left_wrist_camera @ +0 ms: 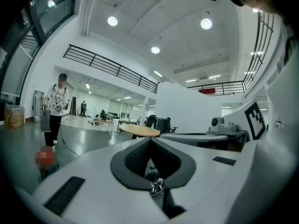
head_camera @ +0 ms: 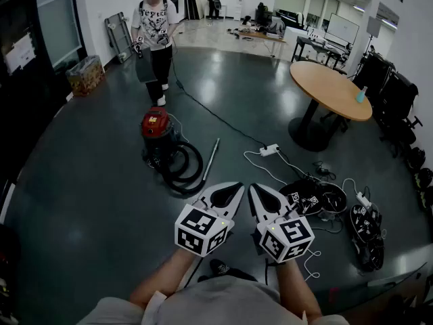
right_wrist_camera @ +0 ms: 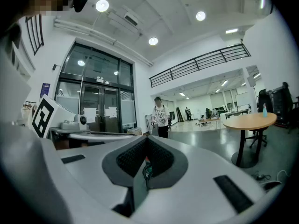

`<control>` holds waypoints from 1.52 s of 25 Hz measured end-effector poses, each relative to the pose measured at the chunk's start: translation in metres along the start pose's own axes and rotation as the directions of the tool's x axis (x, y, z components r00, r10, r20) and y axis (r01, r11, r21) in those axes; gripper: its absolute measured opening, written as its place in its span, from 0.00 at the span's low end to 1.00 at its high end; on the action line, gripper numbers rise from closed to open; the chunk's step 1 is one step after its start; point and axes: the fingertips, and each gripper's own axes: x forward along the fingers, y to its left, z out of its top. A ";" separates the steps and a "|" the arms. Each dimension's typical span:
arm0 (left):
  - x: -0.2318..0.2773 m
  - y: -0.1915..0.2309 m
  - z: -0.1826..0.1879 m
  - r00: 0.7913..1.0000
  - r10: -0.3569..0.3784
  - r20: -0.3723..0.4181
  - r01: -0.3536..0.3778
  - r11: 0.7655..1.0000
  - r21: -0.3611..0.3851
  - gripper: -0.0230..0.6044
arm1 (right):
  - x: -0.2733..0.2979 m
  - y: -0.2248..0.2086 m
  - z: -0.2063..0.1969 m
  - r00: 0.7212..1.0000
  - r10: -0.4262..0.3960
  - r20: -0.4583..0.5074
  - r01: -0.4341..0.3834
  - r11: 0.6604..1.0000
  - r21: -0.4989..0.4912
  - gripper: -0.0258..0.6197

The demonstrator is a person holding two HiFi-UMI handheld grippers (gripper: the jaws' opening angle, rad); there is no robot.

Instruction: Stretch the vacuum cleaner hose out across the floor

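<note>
My left tongs (head_camera: 229,192) and right tongs (head_camera: 258,193) are shut and empty. The coiled black ribbed vacuum hose (head_camera: 178,180) lies at ten o'clock, nearer my left.

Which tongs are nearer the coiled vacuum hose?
Left. The left tongs hover apart from the hose, toward the person; the right tongs are beside them, farther from it.

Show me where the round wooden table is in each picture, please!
Head view: the round wooden table is at the upper right.
Left gripper view: the table is near the middle, small and far off.
Right gripper view: the table is at the right side, about halfway down.
Shared landmark: the person in the white T-shirt stands left of the table in all three.
</note>
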 end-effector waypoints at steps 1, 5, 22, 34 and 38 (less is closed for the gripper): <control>-0.001 0.000 0.000 1.000 0.000 0.000 0.000 1.000 0.001 0.05 | 0.000 0.001 0.000 1.000 -0.001 0.000 0.001 1.000 0.000 0.05; -0.003 0.004 0.001 1.000 0.000 0.001 0.000 1.000 0.001 0.05 | 0.004 0.003 0.001 1.000 -0.003 -0.002 0.003 1.000 -0.003 0.05; -0.025 0.045 -0.007 1.000 0.023 0.006 -0.023 1.000 0.002 0.05 | 0.035 0.019 -0.008 0.999 -0.003 -0.039 0.001 0.999 -0.048 0.05; 0.000 0.107 -0.021 0.996 0.082 -0.024 -0.082 0.996 -0.025 0.05 | 0.103 -0.014 -0.020 0.998 0.044 -0.052 -0.044 0.999 -0.004 0.05; 0.028 0.127 -0.027 0.990 0.128 -0.056 -0.130 0.991 -0.028 0.05 | 0.125 -0.047 -0.026 0.995 0.070 -0.070 -0.071 0.998 0.002 0.05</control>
